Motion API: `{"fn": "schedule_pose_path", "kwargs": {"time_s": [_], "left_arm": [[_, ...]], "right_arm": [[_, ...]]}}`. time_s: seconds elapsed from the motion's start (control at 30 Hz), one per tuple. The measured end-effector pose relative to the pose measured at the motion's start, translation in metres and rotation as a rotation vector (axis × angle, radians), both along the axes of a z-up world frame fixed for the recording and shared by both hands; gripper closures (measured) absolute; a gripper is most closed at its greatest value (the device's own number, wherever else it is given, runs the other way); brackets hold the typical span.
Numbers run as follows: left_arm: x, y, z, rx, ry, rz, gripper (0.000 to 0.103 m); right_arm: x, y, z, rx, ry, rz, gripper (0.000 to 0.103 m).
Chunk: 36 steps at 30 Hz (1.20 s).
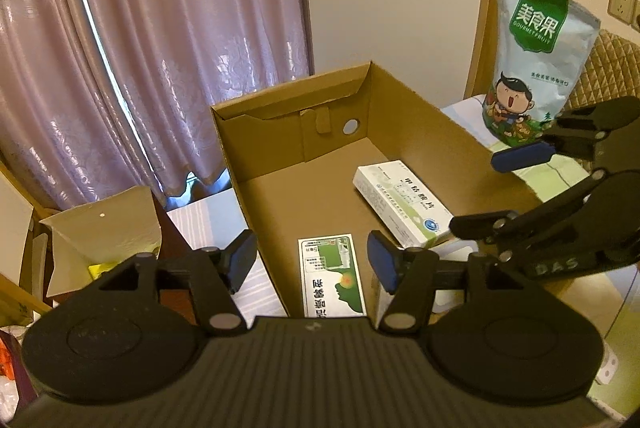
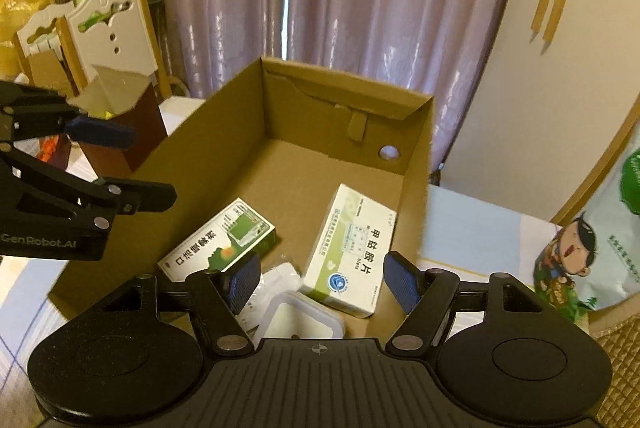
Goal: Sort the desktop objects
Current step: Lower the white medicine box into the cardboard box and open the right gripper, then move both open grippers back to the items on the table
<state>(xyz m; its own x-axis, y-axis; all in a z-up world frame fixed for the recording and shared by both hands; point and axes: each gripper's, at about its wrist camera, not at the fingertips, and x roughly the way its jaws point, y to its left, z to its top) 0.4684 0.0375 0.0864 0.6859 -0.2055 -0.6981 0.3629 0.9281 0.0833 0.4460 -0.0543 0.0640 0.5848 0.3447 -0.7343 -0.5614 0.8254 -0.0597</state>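
Hovering above the near end of the open brown cardboard box (image 2: pixel 224 152), the right gripper (image 2: pixel 320 282) has its blue-padded fingers spread wide with nothing between them. Directly below and just ahead of it, inside the box, lies the white-and-green medicine carton with the blue round logo (image 2: pixel 350 248), its long axis running away from the gripper and tilting a little to the right. To that carton's left sits the green-and-white flat carton printed with a face profile (image 2: pixel 218 242), lying slantwise, and a translucent lidded plastic tub (image 2: pixel 298 320) lies nearest of all, partly hidden under the gripper body.

The left gripper (image 1: pixel 312 260) hangs over the box's near left wall, likewise parted and empty, with the green-and-white carton (image 1: pixel 332 276) lying lengthwise between its fingers' line of sight.

Outside the box, off the right gripper's right side, stands the pale blue snack pouch with a cartoon boy (image 2: pixel 588 248) on a light cloth surface. Judging from this, the pouch is the piece left to sort, and the right gripper is much the nearer; it would need to swing rightward, away from the box, to reach it.
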Motion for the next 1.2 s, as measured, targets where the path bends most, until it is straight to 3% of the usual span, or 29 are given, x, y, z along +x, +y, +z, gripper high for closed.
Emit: {"fn": "schedule_pose_path", "kwargs": {"time_s": [0.3,0.5,0.83,1.2], "left_arm": [[-0.053,0.003,0.022,-0.042,-0.023,0.007,0.039],[-0.101,-0.001,0.028,-0.058,-0.023,0.005,0.032],[-0.179,-0.011,0.013,-0.077,0.001,0.009,0.02],[-0.247,-0.019,-0.03,-0.074,0.089,-0.022,0.011]], "right_arm": [[-0.058,-0.03,0.038,0.1,-0.042,-0.039,0.032],[-0.111,-0.059,0.044,0.147,-0.037,-0.092,0.032],[-0.198,-0.109,0.025,0.111,0.02,-0.155,0.032],[-0.28,-0.152,-0.022,0.019,0.11,-0.208,0.032]]}}
